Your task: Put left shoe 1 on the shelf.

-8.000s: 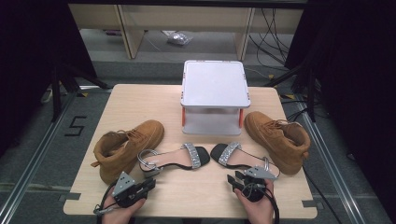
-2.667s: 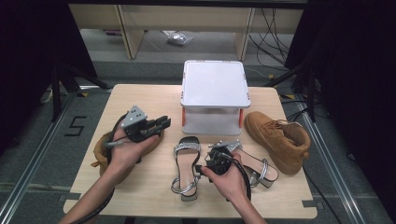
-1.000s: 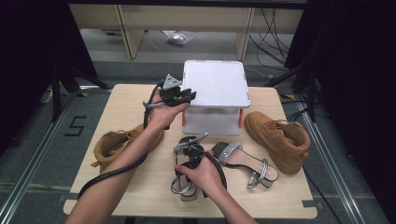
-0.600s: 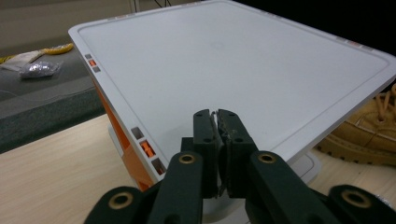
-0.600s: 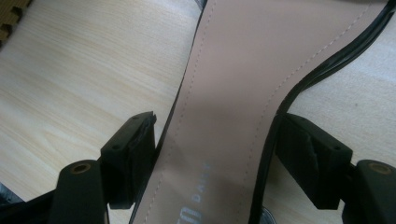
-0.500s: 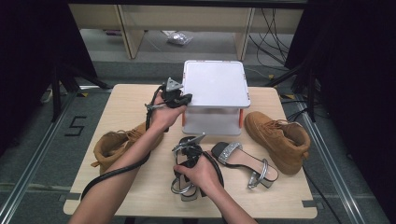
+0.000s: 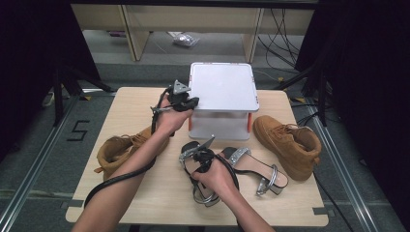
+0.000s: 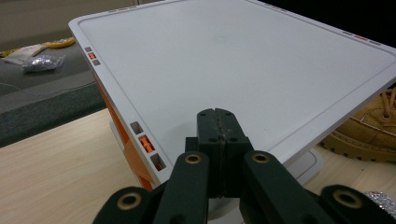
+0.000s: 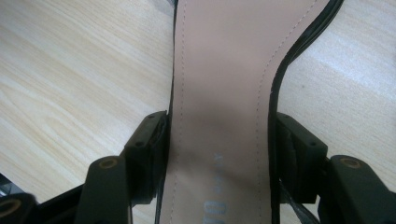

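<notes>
At the left of the light wooden counter [image 7: 121, 104] lies a tan suede lace-up boot [image 7: 121, 150] on its side, partly under our left forearm; it waits out of the way. Just right of it, our left gripper [image 7: 183, 100] sits at the near left corner of the white plastic storage box with orange latches [image 7: 222, 92], which stands at the back middle of the counter. In the left gripper view the jaws are clenched flat against each other with nothing between them, their tips resting over the rim of the white lid [image 8: 261, 70]. We judge that this closed tip is placed there to push or pry at the lid's edge, so the box can take the footwear.

In front of the box, our right gripper [image 7: 203, 162] comes down over the black strappy heeled sandal with a beige insole [image 7: 205, 188]. In the right gripper view the jaws stand on either side of the insole [image 9: 219, 93], have just been closing and are grasping its edges across the width; that hold across the sole would let us lift the sandal level.

To its right lies the matching sandal with a glittery silver strap [image 7: 256, 166], flat on the counter, and beyond it the second tan suede boot [image 7: 287, 145], upright near the right edge.
</notes>
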